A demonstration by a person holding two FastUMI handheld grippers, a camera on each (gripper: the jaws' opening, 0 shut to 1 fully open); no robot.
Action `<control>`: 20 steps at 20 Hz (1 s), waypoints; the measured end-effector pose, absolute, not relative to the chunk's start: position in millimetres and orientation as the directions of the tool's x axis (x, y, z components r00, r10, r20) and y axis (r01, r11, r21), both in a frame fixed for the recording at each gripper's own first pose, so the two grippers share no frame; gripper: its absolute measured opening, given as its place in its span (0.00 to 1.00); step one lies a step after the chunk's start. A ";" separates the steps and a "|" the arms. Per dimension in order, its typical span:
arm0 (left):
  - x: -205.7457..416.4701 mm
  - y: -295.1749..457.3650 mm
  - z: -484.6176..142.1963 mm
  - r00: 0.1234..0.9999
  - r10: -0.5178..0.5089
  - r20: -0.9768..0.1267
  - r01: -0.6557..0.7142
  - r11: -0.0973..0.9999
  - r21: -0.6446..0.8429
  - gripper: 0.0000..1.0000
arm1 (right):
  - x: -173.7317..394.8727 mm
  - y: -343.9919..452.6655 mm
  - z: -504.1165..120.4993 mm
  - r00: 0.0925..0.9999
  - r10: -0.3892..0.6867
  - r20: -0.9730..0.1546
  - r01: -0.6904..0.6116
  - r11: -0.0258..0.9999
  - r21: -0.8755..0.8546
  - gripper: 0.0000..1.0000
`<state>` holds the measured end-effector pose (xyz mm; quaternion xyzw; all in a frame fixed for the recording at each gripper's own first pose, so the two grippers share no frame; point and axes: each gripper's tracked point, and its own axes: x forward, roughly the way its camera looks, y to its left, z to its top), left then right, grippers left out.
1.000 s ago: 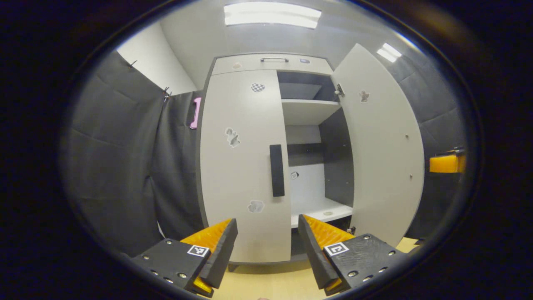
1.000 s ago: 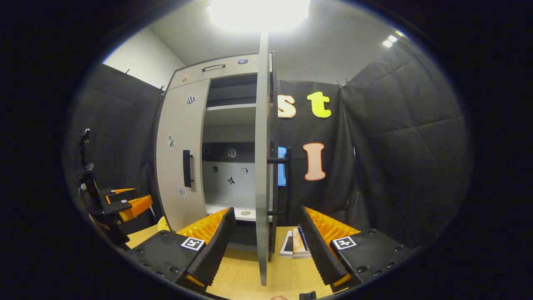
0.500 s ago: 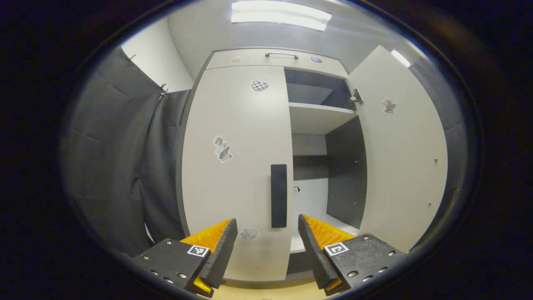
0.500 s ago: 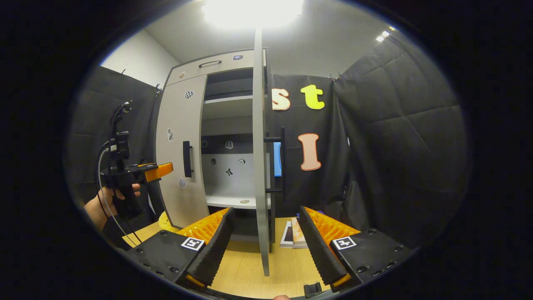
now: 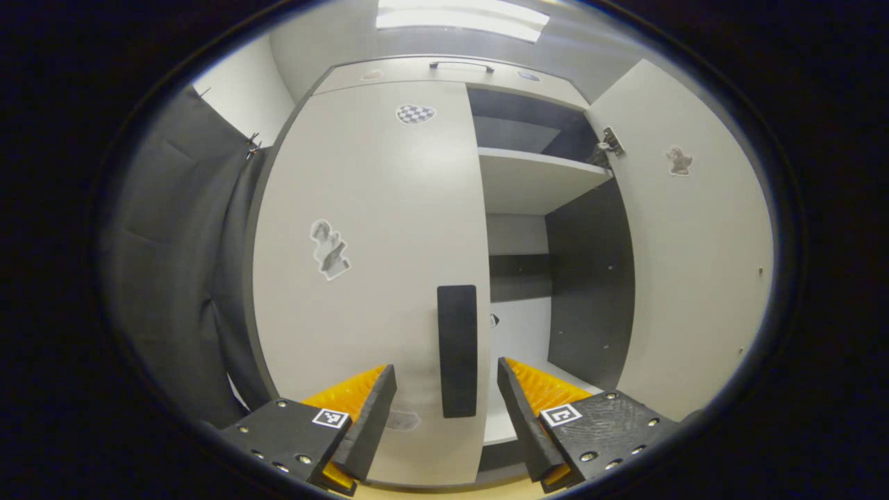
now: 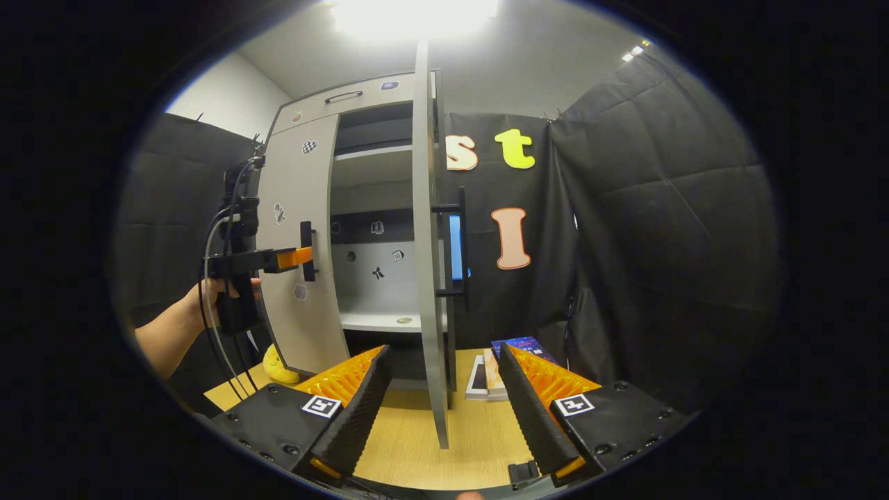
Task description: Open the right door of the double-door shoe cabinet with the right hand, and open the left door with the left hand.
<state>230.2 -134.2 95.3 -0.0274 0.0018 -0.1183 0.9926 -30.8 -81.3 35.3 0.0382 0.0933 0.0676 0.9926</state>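
Both jaws open: I centre my left gripper (image 5: 444,410) on the closed grey door's (image 5: 368,278) black bar handle (image 5: 458,351), then clamp squarely.

Left gripper (image 5: 444,410): now closer to the closed left door (image 5: 375,264), its black handle (image 5: 457,351) larger and lower, between the spread fingers. In the right gripper view it is raised from floor level to handle height.
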 end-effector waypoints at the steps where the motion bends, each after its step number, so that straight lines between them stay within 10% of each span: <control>1: 236.8 -135.0 93.9 0.973 -0.232 -0.003 0.232 0.971 -0.057 0.85 | -32.6 -82.1 32.6 0.973 0.140 -0.185 -0.125 0.988 0.088 0.96; 13: 271.9 -135.9 85.2 0.985 -0.172 -0.032 0.170 0.983 -0.073 0.71 | -35.4 -94.2 17.9 0.965 0.153 -0.215 -0.133 0.986 0.103 0.92; 20: 269.2 -149.9 83.1 0.982 -0.186 -0.043 0.184 0.981 -0.058 0.27 | -35.6 -99.3 10.9 0.957 0.194 -0.214 -0.171 0.977 0.125 0.96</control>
